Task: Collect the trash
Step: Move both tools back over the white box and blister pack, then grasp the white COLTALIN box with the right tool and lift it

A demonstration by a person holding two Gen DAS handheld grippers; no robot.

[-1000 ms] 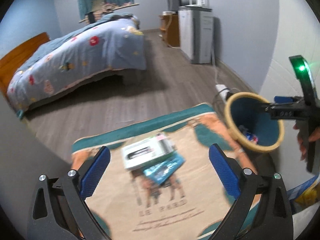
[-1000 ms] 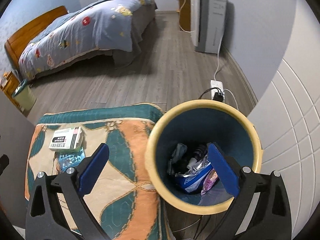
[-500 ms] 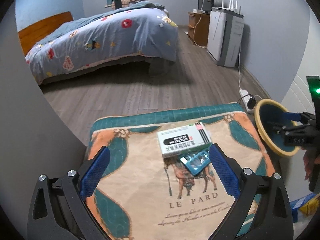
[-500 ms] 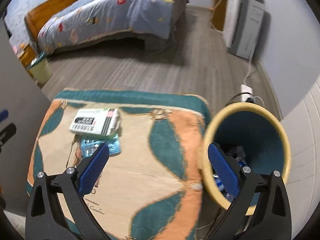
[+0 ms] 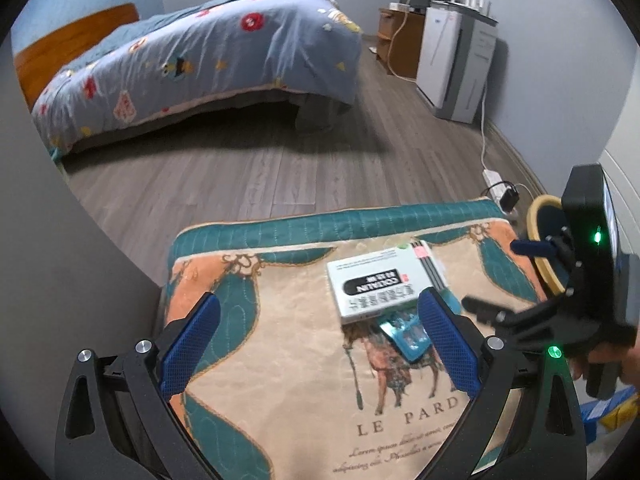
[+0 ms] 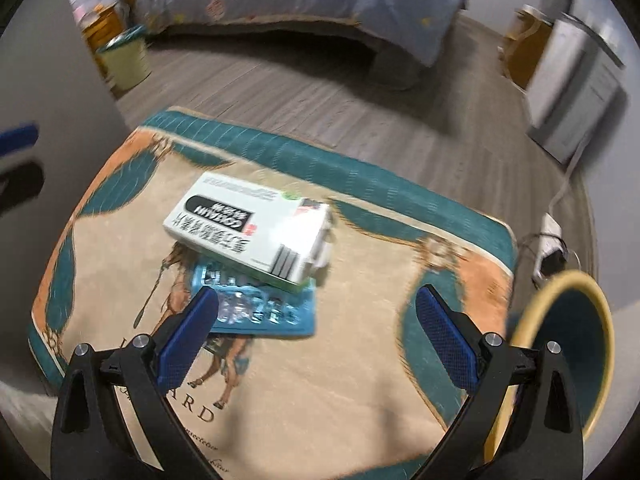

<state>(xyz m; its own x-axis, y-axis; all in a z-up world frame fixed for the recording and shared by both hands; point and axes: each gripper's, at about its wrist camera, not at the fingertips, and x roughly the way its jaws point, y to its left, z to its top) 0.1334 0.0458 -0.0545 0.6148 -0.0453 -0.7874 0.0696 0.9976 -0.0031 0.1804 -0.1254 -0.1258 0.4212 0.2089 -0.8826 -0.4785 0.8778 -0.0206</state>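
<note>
both grippers have their fingers spread wide and hold nothing. the left gripper hovers low over the quilted cloth, its right blue pad just in front of the blister pack. the right gripper angles down over the same cloth, its left finger overlapping the blister pack in view; contact cannot be told. the white cardboard medicine box lies flat on the cloth, partly on top of the teal foil pack. the cloth is stitched, beige with teal and orange borders and a printed horse. the round bin, yellow-rimmed and blue inside, stands just beside the cloth's right edge. the pads are textured blue rubber on black plastic arms.
</note>
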